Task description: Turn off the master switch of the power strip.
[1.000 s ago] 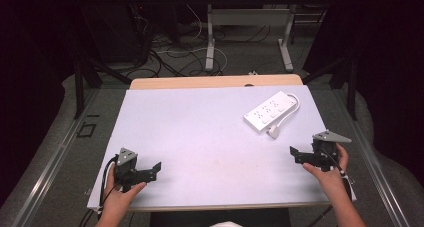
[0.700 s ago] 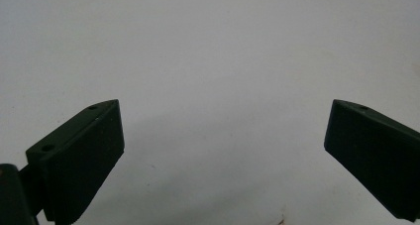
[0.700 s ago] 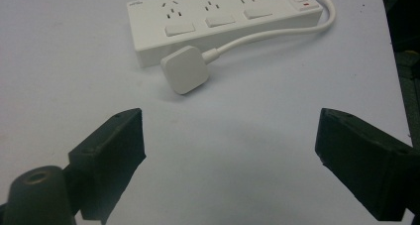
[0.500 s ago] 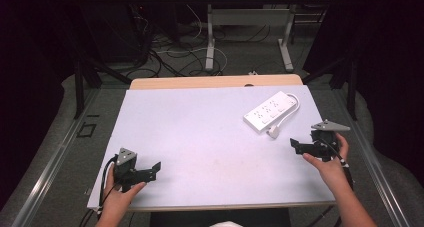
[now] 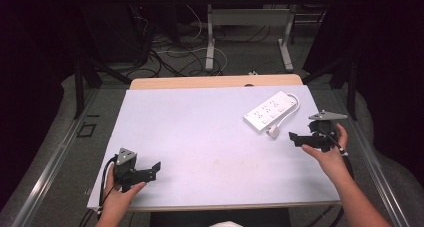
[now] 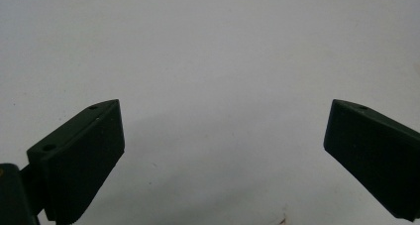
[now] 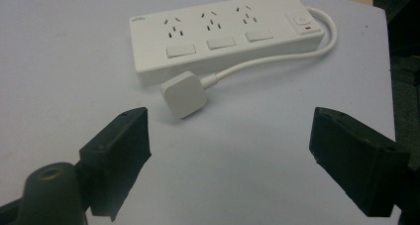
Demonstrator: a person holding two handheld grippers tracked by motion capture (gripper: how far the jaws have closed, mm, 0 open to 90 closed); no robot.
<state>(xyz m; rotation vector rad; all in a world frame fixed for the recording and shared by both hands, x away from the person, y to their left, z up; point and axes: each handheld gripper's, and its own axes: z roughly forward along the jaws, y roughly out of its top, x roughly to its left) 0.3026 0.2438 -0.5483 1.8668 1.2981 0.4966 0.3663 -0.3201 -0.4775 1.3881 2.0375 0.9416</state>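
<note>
Since the earlier frames, we see the right gripper [image 5: 296, 138] lifted off the bench [image 5: 200, 137] and carried toward the power strip [image 5: 270, 111]; its jaws have closed a little in that time with nothing between them. The left gripper [image 5: 154, 168] sits where it was, low over the bench at about 8 o'clock of the surface.

In the high view the right gripper hangs at roughly 3 o'clock of the bench, its grey plate on top, and points toward the white plug [image 5: 273, 132]. It is released: in the right gripper view the two black jaws stand wide apart with bare bench between them. There the plug [image 7: 183, 93] lies ahead of the jaws, at about 11 o'clock from the gap, apart from both. Its white cable [image 7: 277, 59] loops back around the switch end of the power strip [image 7: 223, 31], which lies flat, sockets up, just beyond the plug.

The power strip rests at about 2 o'clock of the bench, slanted to the edges.

The left gripper is also released; in its own view the jaws are spread over plain bench [image 6: 208, 61].
</note>
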